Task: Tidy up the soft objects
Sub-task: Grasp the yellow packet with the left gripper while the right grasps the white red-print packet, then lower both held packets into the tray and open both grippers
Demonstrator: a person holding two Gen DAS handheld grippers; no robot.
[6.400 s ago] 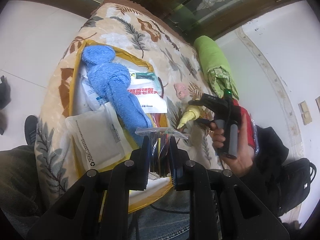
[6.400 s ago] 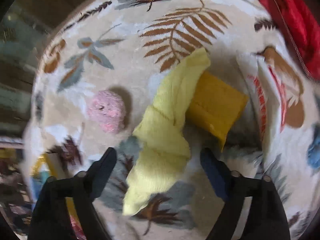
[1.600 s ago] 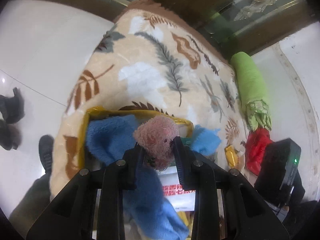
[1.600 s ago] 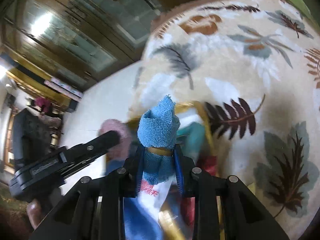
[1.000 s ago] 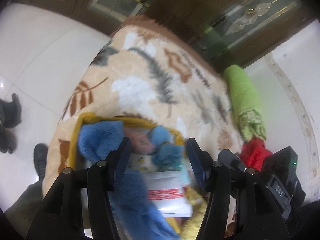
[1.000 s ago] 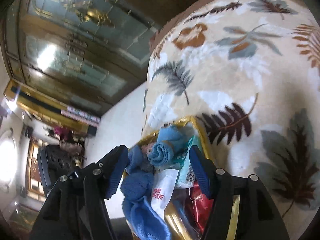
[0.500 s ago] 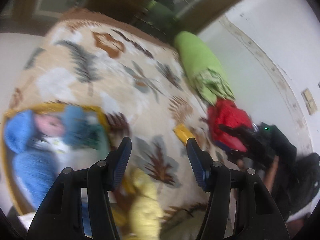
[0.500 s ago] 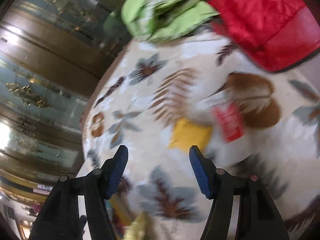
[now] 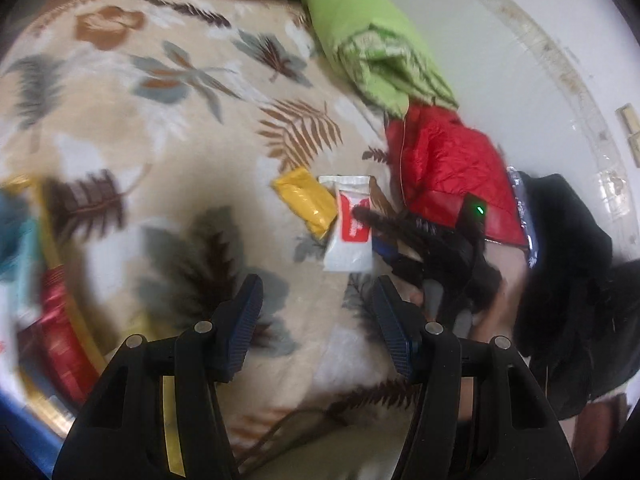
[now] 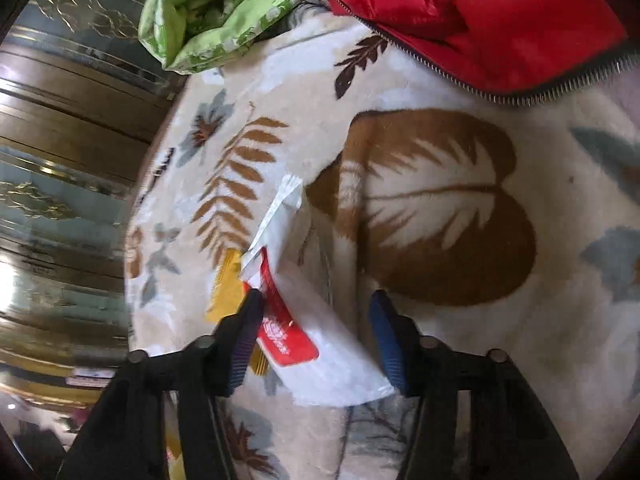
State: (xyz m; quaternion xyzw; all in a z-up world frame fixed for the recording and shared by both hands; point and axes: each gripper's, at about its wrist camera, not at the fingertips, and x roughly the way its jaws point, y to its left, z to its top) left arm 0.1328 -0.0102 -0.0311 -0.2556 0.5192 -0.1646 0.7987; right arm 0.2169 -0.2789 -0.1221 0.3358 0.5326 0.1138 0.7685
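A white packet with a red label (image 9: 349, 227) lies on the leaf-patterned blanket (image 9: 168, 120), touching a yellow packet (image 9: 306, 202) on its left. My right gripper (image 10: 316, 328) is open, its jaws standing either side of the white packet (image 10: 320, 344); the yellow packet (image 10: 226, 292) shows behind its left finger. In the left wrist view the right gripper (image 9: 384, 236) is dark and blurred beside the white packet. My left gripper (image 9: 318, 312) is open and empty, held above the blanket nearer than the packets. The yellow-rimmed box (image 9: 52, 240) with soft things is at the far left, blurred.
A rolled green quilt (image 9: 360, 36) and a red padded jacket (image 9: 448, 168) lie at the blanket's far right edge, also in the right wrist view (image 10: 480, 12). Dark clothing (image 9: 568, 280) is at the right. A dark wood cabinet (image 10: 60, 160) stands beyond the blanket.
Both grippers let go of the pink ball and blue cloth in the box, then swung right. The right gripper has come down around the white packet.
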